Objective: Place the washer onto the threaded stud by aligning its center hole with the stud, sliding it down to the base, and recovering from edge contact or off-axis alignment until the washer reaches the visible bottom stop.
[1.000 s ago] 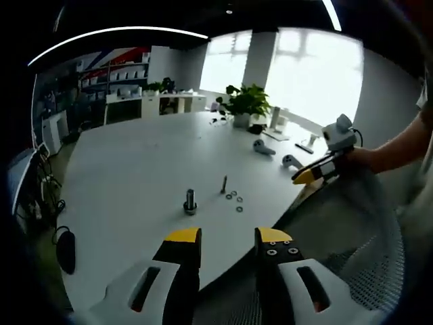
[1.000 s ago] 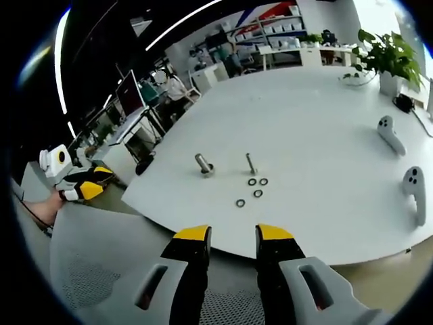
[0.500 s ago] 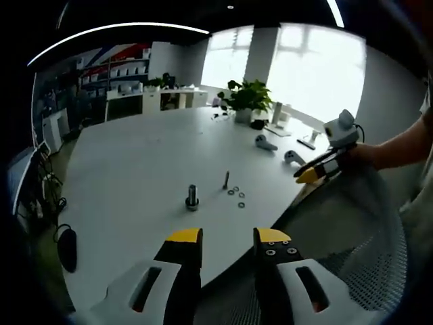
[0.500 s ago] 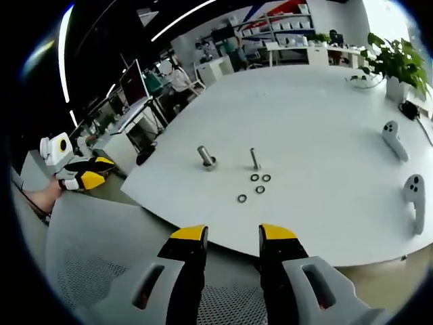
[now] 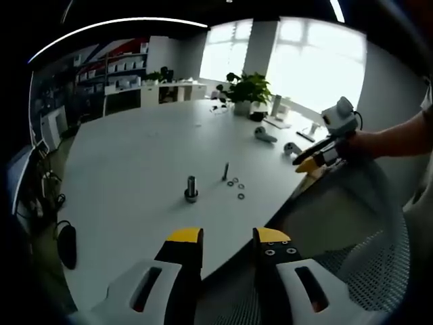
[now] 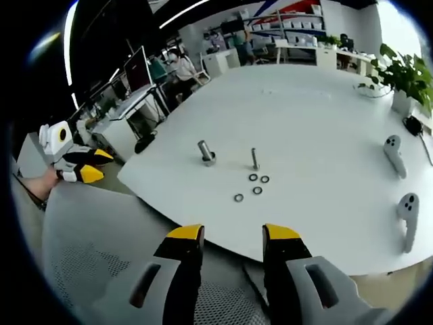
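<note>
Evidently pre-grasp: both grippers hang off the worktop edge, fingers apart and empty. Four washers lie loose just near of the threaded stud. Next move calls for reaching in to pinch one washer.

My two views look in from off the bench edge, well back, sharing the stud mid-frame.

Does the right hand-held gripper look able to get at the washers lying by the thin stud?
Probably yes. The right hand-held gripper is open off the table's near edge, and the washers lie beside the thin stud with bare table around them.
</note>
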The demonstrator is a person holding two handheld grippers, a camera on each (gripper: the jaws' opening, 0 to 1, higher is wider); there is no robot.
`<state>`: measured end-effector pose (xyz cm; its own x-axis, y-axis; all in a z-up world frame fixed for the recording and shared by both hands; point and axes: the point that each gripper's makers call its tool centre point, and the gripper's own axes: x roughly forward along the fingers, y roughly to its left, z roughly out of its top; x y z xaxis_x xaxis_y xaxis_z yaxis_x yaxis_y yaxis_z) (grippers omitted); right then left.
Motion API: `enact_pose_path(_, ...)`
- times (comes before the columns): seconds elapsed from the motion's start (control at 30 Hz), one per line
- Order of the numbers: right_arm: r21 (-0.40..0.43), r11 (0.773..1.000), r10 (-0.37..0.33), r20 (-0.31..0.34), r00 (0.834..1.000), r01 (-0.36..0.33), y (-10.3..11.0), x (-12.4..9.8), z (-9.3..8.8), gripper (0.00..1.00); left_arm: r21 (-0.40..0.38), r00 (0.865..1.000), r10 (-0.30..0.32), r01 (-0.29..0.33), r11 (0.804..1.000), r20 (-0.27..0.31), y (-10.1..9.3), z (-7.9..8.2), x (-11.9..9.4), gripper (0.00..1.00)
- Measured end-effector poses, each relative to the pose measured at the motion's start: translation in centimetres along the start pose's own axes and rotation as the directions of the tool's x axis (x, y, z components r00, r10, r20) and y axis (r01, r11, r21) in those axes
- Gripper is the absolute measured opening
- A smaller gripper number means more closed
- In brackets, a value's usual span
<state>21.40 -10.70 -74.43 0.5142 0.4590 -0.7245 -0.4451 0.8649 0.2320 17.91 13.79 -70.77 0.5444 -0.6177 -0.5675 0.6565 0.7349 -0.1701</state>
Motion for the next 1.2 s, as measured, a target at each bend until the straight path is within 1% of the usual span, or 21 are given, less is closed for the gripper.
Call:
enact_pose_path(0.07, -0.004, 1.000, 0.002, -0.001, 1.000, -0.002, 0.0, 0.4, 0.7, 0.36, -0.001, 1.000, 0.001, -0.001, 1.000, 0.002, 0.0, 0.0, 0.0, 0.27)
enact_pose_path(0.13, -0.076, 0.997, 0.009, -0.052, 0.999, -0.013, 0.2, 1.1, 0.6, 0.36, 0.001, 1.000, 0.004, -0.004, 1.000, 0.000, 0.1, 0.0, 0.0, 0.26)
enact_pose_path(0.17, -0.128, 0.992, 0.009, -0.088, 0.996, -0.020, 0.3, 1.6, 0.4, 0.35, -0.001, 1.000, 0.005, -0.005, 1.000, -0.004, 0.1, -0.1, 0.0, 0.26)
enact_pose_path(0.23, -0.213, 0.977, 0.003, -0.128, 0.992, -0.031, 0.5, 2.5, 0.3, 0.33, 0.000, 1.000, 0.008, -0.008, 1.000, -0.006, 0.1, -0.1, 0.0, 0.26)
enact_pose_path(0.3, -0.265, 0.963, -0.001, -0.164, 0.986, -0.043, 0.9, 3.4, 0.3, 0.30, 0.000, 1.000, 0.014, -0.014, 1.000, 0.003, 0.3, 0.0, 0.0, 0.25)
enact_pose_path(0.4, -0.296, 0.953, 0.008, -0.205, 0.979, -0.070, 1.3, 4.9, 0.1, 0.30, -0.002, 1.000, 0.020, -0.020, 1.000, 0.005, 0.5, 0.1, 0.0, 0.25)
enact_pose_path(0.57, -0.321, 0.941, 0.019, -0.255, 0.967, -0.103, 1.6, 7.4, -0.5, 0.30, -0.012, 1.000, 0.014, -0.014, 1.000, -0.006, 0.4, -0.2, 0.1, 0.25)
enact_pose_path(0.67, -0.347, 0.932, 0.009, -0.268, 0.963, -0.105, 1.6, 8.6, -0.7, 0.30, -0.015, 1.000, 0.010, -0.010, 1.000, 0.005, 0.4, 0.0, 0.0, 0.26)
enact_pose_path(0.73, -0.352, 0.929, 0.003, -0.300, 0.954, -0.113, 1.3, 9.4, -1.3, 0.30, -0.018, 1.000, 0.009, -0.009, 1.000, 0.000, 0.4, -0.1, 0.1, 0.27)
enact_pose_path(0.77, -0.349, 0.930, 0.002, -0.314, 0.949, -0.117, 1.2, 9.7, -1.6, 0.30, -0.015, 1.000, 0.008, -0.008, 1.000, -0.004, 0.4, -0.2, 0.1, 0.27)
enact_pose_path(0.87, -0.347, 0.930, 0.007, -0.325, 0.946, -0.126, 1.1, 10.8, -1.9, 0.30, -0.011, 1.000, 0.013, -0.013, 1.000, -0.012, 0.4, -0.3, 0.1, 0.27)
enact_pose_path(0.97, -0.339, 0.931, 0.008, -0.346, 0.938, -0.132, 0.8, 11.9, -2.2, 0.30, -0.015, 1.000, 0.023, -0.023, 1.000, -0.005, 0.6, -0.2, 0.0, 0.27)
enact_pose_path(1.07, -0.343, 0.931, -0.002, -0.346, 0.938, -0.125, 0.2, 12.5, -2.0, 0.30, -0.017, 1.000, 0.028, -0.028, 0.999, -0.008, 0.7, -0.3, 0.0, 0.26)
enact_pose_path(1.1, -0.337, 0.933, 0.002, -0.346, 0.938, -0.126, 0.1, 12.7, -2.0, 0.30, -0.014, 0.999, 0.030, -0.030, 0.999, -0.010, 0.7, -0.3, 0.0, 0.26)
enact_pose_path(1.13, -0.301, 0.944, 0.018, -0.360, 0.933, -0.134, 0.1, 13.1, -2.2, 0.30, -0.014, 0.999, 0.031, -0.031, 0.999, -0.011, 0.7, -0.3, 0.0, 0.26)
enact_pose_path(1.2, -0.292, 0.949, 0.001, -0.374, 0.927, -0.119, -0.3, 13.3, -2.1, 0.29, -0.014, 0.999, 0.031, -0.031, 0.999, -0.012, 0.7, -0.3, 0.0, 0.26)
